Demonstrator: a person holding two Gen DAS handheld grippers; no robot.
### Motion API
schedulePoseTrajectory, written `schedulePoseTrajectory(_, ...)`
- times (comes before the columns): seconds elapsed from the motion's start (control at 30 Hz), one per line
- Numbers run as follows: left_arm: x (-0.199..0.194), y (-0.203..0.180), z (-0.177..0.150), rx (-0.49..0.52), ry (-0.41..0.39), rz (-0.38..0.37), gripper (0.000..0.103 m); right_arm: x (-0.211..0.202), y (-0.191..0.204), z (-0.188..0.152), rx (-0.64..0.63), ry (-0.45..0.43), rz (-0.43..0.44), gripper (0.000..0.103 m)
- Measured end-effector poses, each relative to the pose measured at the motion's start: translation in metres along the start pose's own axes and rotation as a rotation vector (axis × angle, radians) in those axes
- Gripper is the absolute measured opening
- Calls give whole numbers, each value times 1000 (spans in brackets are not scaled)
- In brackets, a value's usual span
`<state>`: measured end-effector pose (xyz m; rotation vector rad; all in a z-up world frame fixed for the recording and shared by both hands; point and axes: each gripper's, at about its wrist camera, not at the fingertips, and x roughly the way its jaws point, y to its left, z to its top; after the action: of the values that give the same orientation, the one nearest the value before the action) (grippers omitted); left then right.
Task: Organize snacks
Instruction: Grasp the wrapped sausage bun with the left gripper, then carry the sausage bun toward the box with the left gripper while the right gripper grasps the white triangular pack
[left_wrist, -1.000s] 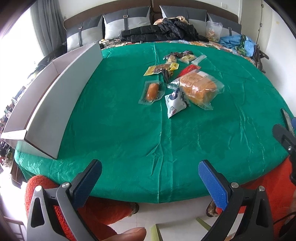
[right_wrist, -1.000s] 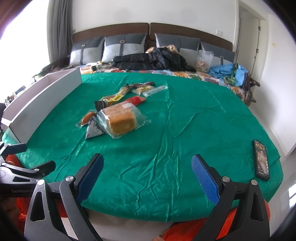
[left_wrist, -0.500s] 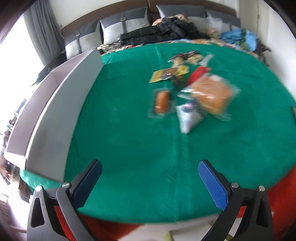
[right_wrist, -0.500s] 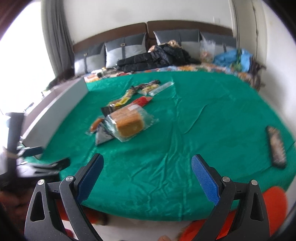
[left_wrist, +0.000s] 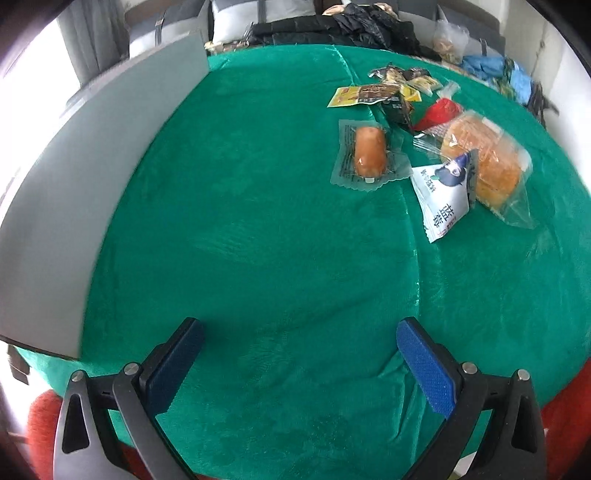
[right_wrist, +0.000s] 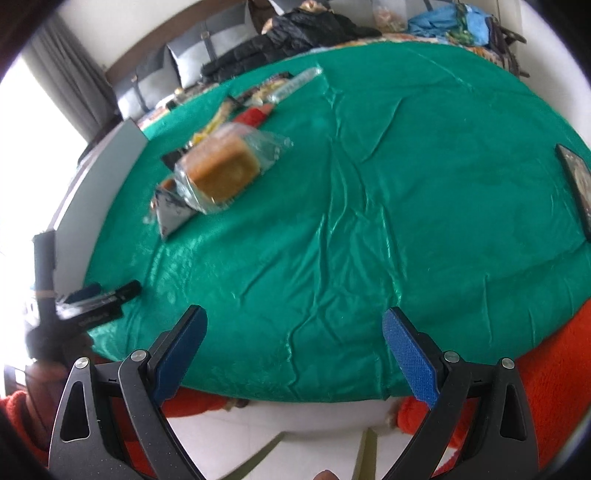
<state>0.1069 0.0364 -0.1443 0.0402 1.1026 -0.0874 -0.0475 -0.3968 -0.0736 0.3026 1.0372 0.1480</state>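
Note:
A pile of snacks lies on the green tablecloth (left_wrist: 258, 240): a sausage pack (left_wrist: 367, 153), a white blueberry sachet (left_wrist: 441, 194), a bagged sponge cake (left_wrist: 484, 162), a red pack (left_wrist: 437, 112), and yellow and dark packets (left_wrist: 373, 94) behind. The cake (right_wrist: 221, 170) and sachet (right_wrist: 171, 208) also show in the right wrist view. A grey cardboard box (left_wrist: 74, 184) stands along the left. My left gripper (left_wrist: 299, 354) is open and empty over the near cloth. My right gripper (right_wrist: 293, 343) is open and empty at the table's front edge.
A black phone (right_wrist: 578, 184) lies at the table's right edge. The left gripper's body (right_wrist: 74, 306) shows at the left of the right wrist view. Pillows and a black jacket (left_wrist: 332, 26) lie behind the table. Orange sleeves and a white floor are below.
My left gripper has moved forward over the table and closer to the snacks. My right gripper has tilted left and dipped toward the front edge. Both stay open.

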Motion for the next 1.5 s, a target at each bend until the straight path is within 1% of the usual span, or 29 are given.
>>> schedulePoseTrajectory(0.13,1,-1,-5,16,-44,0,103,6,10,-2,-62,22,-46,97)
schedulePoseTrajectory(0.27,-4,-1,-13,46,-114,-18,103,11,15,11,-120,-8,-82,97)
schedulePoseTrajectory(0.3,-4,-1,-13,44,-110,-18,103,16,18,17,-152,-18,-111,97)
schedulePoseTrajectory(0.4,-4,-2,-8,49,-46,-25,103,30,21,23,-215,-12,-175,97)
schedulePoseTrajectory(0.43,-4,-3,-7,55,-27,-43,103,33,22,22,-222,-8,-176,97)
schedulePoseTrajectory(0.5,-10,1,-4,42,-33,-108,103,40,19,17,-224,21,-159,97)
schedulePoseTrajectory(0.57,-13,7,11,5,-48,-157,103,41,19,12,-232,35,-150,97)
schedulePoseTrajectory(0.63,-11,11,33,-33,-36,-191,102,41,19,8,-252,32,-157,97)
schedulePoseTrajectory(0.7,-7,9,59,-33,-35,-220,102,41,21,7,-262,28,-159,97)
schedulePoseTrajectory(0.73,-4,5,72,-11,-33,-229,101,42,22,7,-263,25,-157,98)
schedulePoseTrajectory(0.8,4,-9,96,48,-31,-218,94,42,22,6,-268,19,-153,98)
schedulePoseTrajectory(0.9,20,-33,127,130,4,-249,83,42,23,5,-275,13,-151,98)
schedulePoseTrajectory(0.97,33,-50,140,180,40,-234,71,42,23,5,-280,10,-149,98)
schedulePoseTrajectory(1.0,43,-57,144,203,64,-208,66,42,23,4,-281,9,-148,98)
schedulePoseTrajectory(1.03,50,-60,146,210,81,-187,51,42,23,4,-281,9,-147,98)
schedulePoseTrajectory(1.07,56,-60,146,206,100,-185,43,42,23,4,-281,8,-146,98)
schedulePoseTrajectory(1.1,55,-56,147,174,82,-213,41,41,23,4,-282,8,-145,98)
schedulePoseTrajectory(1.17,53,-46,146,130,80,-233,40,41,23,4,-286,7,-146,99)
schedulePoseTrajectory(1.23,46,-36,135,126,68,-234,40,42,24,3,-292,6,-148,99)
schedulePoseTrajectory(1.3,38,-25,119,118,59,-238,40,42,24,3,-293,3,-147,99)
schedulePoseTrajectory(1.37,27,-9,97,96,46,-234,40,42,24,3,-293,-2,-146,99)
schedulePoseTrajectory(1.47,12,11,64,42,16,-236,40,41,24,0,-285,-21,-151,99)
schedulePoseTrajectory(1.5,8,17,54,24,-5,-228,40,41,24,0,-281,-28,-152,99)
